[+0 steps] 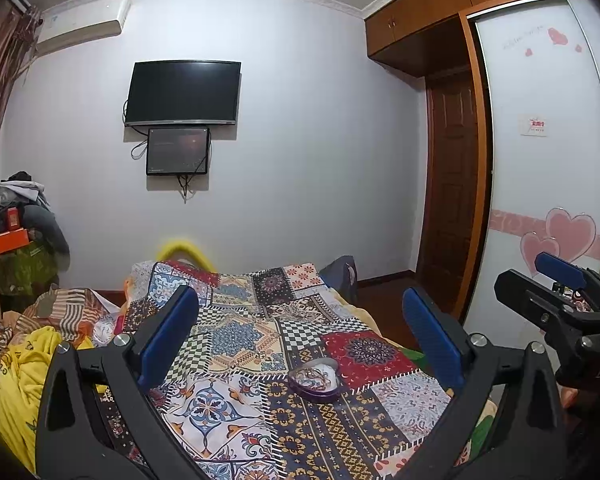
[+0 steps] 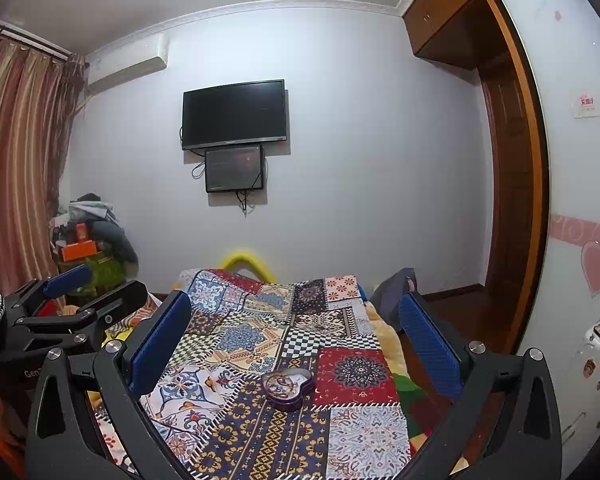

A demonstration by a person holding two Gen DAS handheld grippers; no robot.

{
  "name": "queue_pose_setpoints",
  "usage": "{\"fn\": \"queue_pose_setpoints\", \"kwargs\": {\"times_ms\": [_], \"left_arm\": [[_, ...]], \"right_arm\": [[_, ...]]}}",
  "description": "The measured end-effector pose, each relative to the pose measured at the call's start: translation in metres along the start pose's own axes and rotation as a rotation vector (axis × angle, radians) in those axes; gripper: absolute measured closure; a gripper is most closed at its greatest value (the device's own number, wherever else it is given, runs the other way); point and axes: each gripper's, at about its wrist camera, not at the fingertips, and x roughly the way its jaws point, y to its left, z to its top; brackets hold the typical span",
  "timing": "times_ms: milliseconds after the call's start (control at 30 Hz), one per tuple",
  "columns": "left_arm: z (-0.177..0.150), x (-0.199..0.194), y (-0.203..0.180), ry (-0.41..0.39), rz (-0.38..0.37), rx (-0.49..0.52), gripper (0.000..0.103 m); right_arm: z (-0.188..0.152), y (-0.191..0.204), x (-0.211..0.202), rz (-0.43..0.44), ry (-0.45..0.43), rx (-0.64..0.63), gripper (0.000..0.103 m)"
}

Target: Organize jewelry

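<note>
A purple heart-shaped tin lies open on the patchwork cloth, with a tangle of jewelry inside. It also shows in the right wrist view. My left gripper is open and empty, held above and behind the tin. My right gripper is open and empty too, at about the same height. The right gripper shows at the right edge of the left wrist view, and the left gripper at the left edge of the right wrist view.
The cloth covers a bed or table that runs toward the far wall. A yellow garment and striped bedding lie at the left. A wardrobe with heart stickers and a brown door stand at the right.
</note>
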Motion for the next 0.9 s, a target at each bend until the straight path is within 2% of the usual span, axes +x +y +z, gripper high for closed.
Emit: {"fn": "queue_pose_setpoints", "kwargs": {"times_ms": [900], "left_arm": [[-0.0013,0.0010,0.0027,0.012,-0.023,-0.017,0.000]], "right_arm": [[-0.0043,-0.0010,0.0046,-0.004,0.008,0.017,0.000]]}}
